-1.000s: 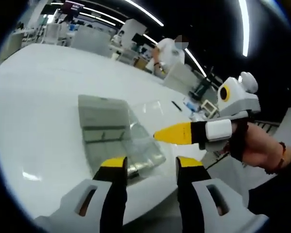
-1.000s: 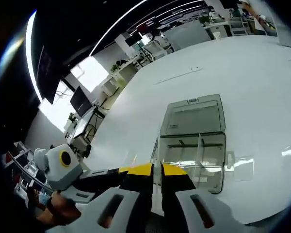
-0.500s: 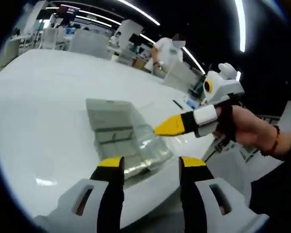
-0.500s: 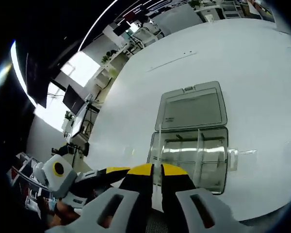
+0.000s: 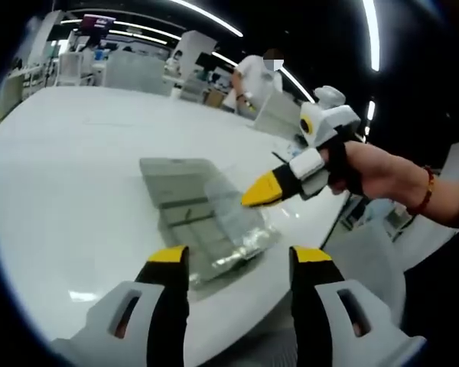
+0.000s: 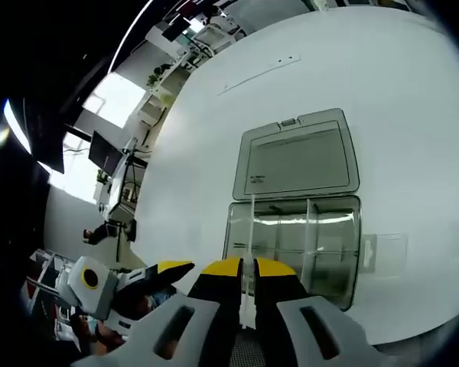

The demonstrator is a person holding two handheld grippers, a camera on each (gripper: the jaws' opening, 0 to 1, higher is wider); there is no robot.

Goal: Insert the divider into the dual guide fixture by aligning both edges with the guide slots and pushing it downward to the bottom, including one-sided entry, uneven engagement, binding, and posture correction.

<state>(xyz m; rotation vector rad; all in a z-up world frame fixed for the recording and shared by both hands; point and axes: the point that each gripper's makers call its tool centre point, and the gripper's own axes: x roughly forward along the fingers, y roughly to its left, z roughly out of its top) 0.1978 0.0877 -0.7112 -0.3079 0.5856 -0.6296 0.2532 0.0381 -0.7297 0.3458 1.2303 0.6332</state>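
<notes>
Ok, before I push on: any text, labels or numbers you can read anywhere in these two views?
None can be read.
Open lid of the clear box: a small dark mark near its lower left corner, too small to read.
Hanging screen far across the room: bright, but blurred.

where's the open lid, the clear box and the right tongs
open lid (image 6: 298,159), right gripper view, middle of its flat panel
clear box (image 6: 294,243), right gripper view, inner floor
right tongs (image 6: 248,267), right gripper view, between its yellow tips
</notes>
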